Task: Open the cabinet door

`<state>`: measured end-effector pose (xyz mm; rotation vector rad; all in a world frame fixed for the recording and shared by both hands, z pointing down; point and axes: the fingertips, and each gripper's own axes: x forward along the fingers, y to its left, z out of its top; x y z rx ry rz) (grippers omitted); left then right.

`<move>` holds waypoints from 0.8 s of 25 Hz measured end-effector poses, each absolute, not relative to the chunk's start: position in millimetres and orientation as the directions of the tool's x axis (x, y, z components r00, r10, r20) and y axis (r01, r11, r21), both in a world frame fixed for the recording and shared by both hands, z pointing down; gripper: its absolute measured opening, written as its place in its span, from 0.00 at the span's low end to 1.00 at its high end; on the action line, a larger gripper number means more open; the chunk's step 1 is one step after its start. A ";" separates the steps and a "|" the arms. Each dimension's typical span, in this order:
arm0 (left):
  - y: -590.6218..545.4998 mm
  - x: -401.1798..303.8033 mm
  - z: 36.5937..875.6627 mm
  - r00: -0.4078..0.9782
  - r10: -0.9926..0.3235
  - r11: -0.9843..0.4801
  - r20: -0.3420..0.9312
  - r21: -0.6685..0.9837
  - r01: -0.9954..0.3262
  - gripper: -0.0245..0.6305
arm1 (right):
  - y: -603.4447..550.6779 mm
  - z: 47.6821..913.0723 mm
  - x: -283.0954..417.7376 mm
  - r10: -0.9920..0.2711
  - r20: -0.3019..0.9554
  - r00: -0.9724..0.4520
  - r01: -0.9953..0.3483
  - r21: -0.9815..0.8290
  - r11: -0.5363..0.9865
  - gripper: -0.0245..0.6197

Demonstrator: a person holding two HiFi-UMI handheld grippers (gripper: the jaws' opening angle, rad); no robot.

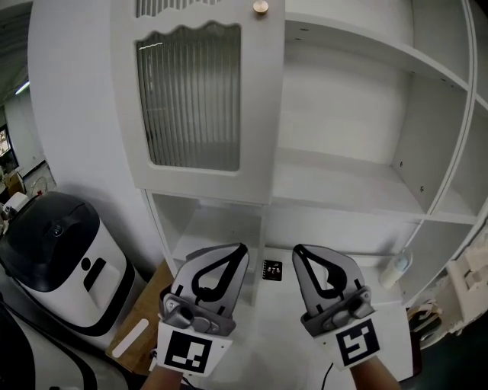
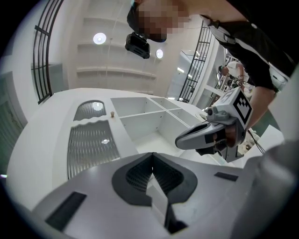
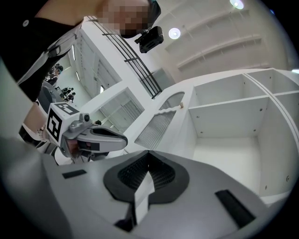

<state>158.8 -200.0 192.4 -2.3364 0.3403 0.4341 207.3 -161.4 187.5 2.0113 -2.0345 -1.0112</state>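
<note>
The white cabinet door (image 1: 194, 99) has a ribbed glass panel and a small wooden knob (image 1: 261, 7) near its top right corner. It lies flush with the cabinet front, left of the open shelves (image 1: 343, 179). Both grippers hang below the door, side by side and apart from it. My left gripper (image 1: 242, 247) is shut with nothing in it, and so is my right gripper (image 1: 296, 248). In the left gripper view the shut jaw tips (image 2: 152, 154) point towards the door (image 2: 88, 140) and knob (image 2: 112, 113). In the right gripper view the tips (image 3: 148, 152) face the door (image 3: 156, 128).
A black-and-white rounded appliance (image 1: 53, 259) stands at the lower left next to the cabinet. A small pale bottle (image 1: 396, 268) and a small black item (image 1: 272, 270) sit on the lower shelf. A wooden board (image 1: 145, 308) lies below the left gripper.
</note>
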 end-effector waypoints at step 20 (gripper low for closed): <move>-194.9 178.8 108.7 0.875 -0.044 -0.617 -0.482 -0.676 -0.403 0.04 | -161.3 107.4 205.5 -0.873 -0.448 -0.193 -0.792 0.596 -0.131 0.03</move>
